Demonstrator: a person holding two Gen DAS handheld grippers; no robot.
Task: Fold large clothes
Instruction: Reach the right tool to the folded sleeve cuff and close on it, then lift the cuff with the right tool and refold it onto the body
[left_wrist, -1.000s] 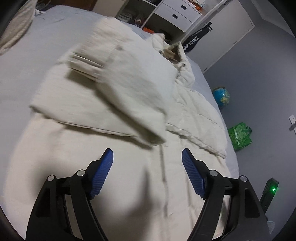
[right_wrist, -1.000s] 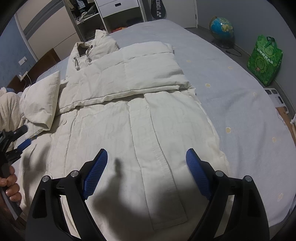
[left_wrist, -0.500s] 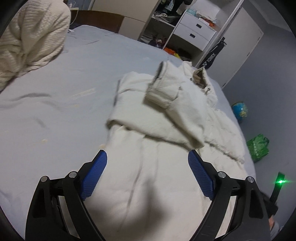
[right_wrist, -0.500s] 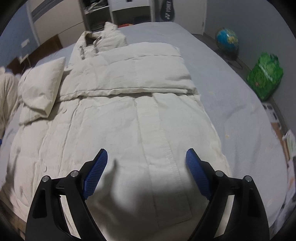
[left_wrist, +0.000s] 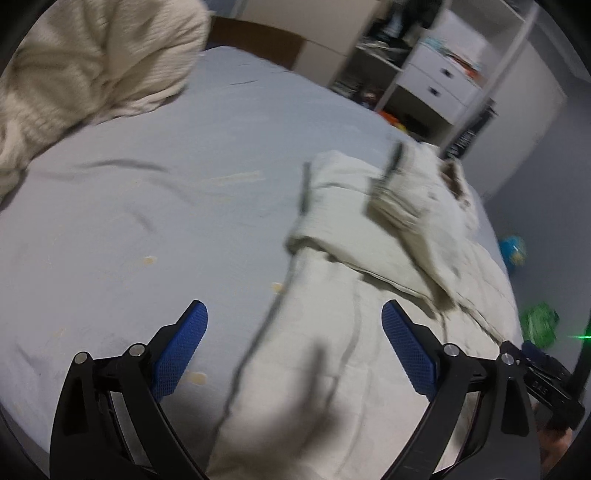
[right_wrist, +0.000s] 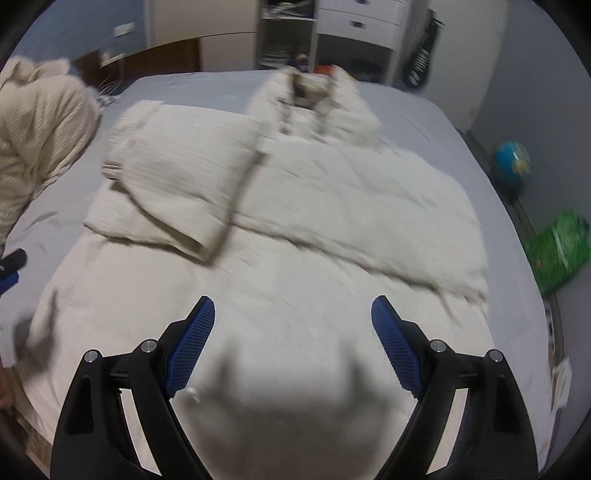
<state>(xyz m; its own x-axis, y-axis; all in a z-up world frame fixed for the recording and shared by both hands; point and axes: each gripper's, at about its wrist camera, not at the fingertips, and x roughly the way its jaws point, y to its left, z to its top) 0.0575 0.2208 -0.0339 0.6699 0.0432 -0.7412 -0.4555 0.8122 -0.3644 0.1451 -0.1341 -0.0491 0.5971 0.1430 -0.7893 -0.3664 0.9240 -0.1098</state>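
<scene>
No writing is reading clearly in either view: the dark racket bag (right_wrist: 421, 59) hanging beside the white drawer unit (right_wrist: 358, 22) is carrying pale lettering, but blur is smearing it past reading.

The cream padded coat (right_wrist: 295, 236) is lying flat on the grey-blue bed sheet (left_wrist: 147, 206), collar toward the shelves, with both sleeves folded across the chest — the left-side sleeve (right_wrist: 170, 192) is resting on top, its cuff pointing toward the lower hem. In the left wrist view the coat (left_wrist: 369, 295) is filling the right half of the bed, its side edge running between the fingers.

The left gripper (left_wrist: 294, 349) is hovering above the coat's edge and the bare sheet; its jaws have just been opening and are standing very wide, with nothing pinched between the blue pads (left_wrist: 181, 350). The right gripper (right_wrist: 293, 345) is hanging over the lower part of the coat, jaws spread wide and gripping nothing, its shadow falling on the fabric below.

A ribbed cream blanket (left_wrist: 92, 66) is bunching up at the far left corner of the bed. On the floor to the right, a globe (right_wrist: 511, 160) and a green shopping bag (right_wrist: 557, 251) are sitting near the wall. A green indicator light (left_wrist: 583, 336) is glowing at the left view's right edge.
</scene>
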